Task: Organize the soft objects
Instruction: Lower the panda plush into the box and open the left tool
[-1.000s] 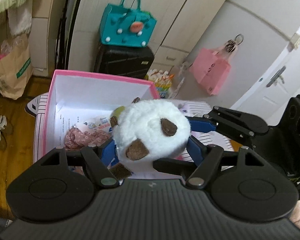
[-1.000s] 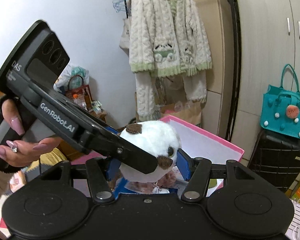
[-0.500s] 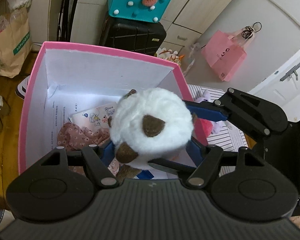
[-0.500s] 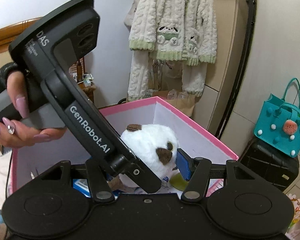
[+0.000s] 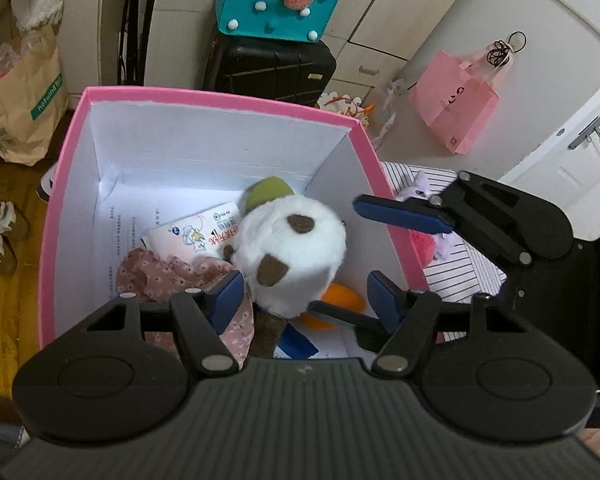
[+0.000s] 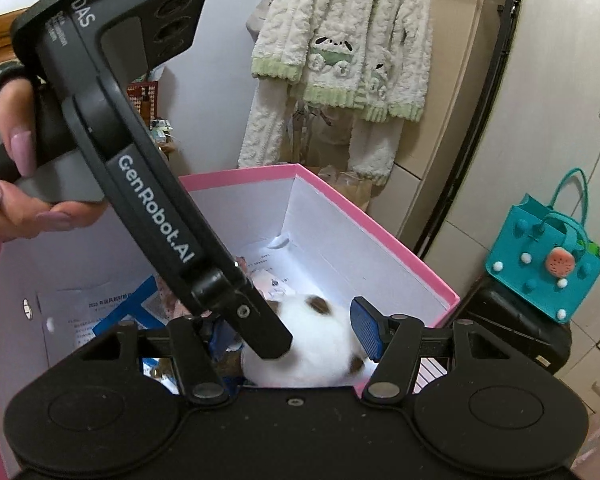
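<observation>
Jaws of the left gripper have just been closing yet stand spread. The white plush toy hangs between them, low inside the pink box, with a gap at the right pad. Just beyond, the right gripper straddles the same toy crosswise with one pad hidden, so I cannot tell whether it pinches. The crossed fingers may knock together, or a one-sided release may tip the toy onto the floral cloth.
</observation>
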### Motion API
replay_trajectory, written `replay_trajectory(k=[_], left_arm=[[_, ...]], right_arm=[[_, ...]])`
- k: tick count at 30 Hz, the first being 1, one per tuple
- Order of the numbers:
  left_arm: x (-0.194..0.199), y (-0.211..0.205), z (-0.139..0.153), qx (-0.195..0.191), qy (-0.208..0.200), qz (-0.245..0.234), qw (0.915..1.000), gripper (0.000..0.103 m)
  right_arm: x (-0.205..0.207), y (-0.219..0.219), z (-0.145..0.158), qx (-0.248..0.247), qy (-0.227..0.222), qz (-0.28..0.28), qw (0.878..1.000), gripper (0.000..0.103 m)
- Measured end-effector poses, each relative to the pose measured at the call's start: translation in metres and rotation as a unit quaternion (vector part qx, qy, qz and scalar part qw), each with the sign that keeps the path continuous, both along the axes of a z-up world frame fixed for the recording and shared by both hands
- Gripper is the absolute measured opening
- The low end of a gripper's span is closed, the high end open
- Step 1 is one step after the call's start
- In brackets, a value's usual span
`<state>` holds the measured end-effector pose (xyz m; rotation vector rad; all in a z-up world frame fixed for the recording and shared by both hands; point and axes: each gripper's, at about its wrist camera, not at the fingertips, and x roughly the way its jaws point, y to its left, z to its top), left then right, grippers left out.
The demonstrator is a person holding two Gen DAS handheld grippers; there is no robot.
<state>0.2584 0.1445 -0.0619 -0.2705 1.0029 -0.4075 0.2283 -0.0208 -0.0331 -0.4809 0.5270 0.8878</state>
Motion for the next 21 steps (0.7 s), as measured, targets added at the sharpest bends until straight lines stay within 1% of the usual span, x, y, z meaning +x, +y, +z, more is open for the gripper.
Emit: replay_trajectory(k=[4,9,14,19,21], left_arm=[[-0.008,-0.002,0.011,0.014,-0.014,0.001,0.9998,0.066],[-0.025,-0.008,0.033,0.037,-0.029,0.005,0.9989,0.066],[-0.056,-0.012,0.059,0.063,-0.059,0.014,0.9962,0.067],[-0.083,-0.019,0.078,0.081,-0.06,0.014,0.9948,0.068],[-0.096,-0.02,0.087,0.085,-0.063,0.014,0.9943,0.069]], right_arm=[[-0.007,-0.012,0.006,0.012,0.004,-0.008,1.0,0.066],[-0.011,-0.032,0.018,0.05,0.048,-0.017,0.997,0.066],[-0.022,-0.049,0.029,0.077,0.089,-0.019,0.993,0.067],[-0.039,-0.061,0.045,0.093,0.128,-0.016,0.987,0.067],[-0.046,-0.062,0.052,0.093,0.135,-0.016,0.986,0.067]])
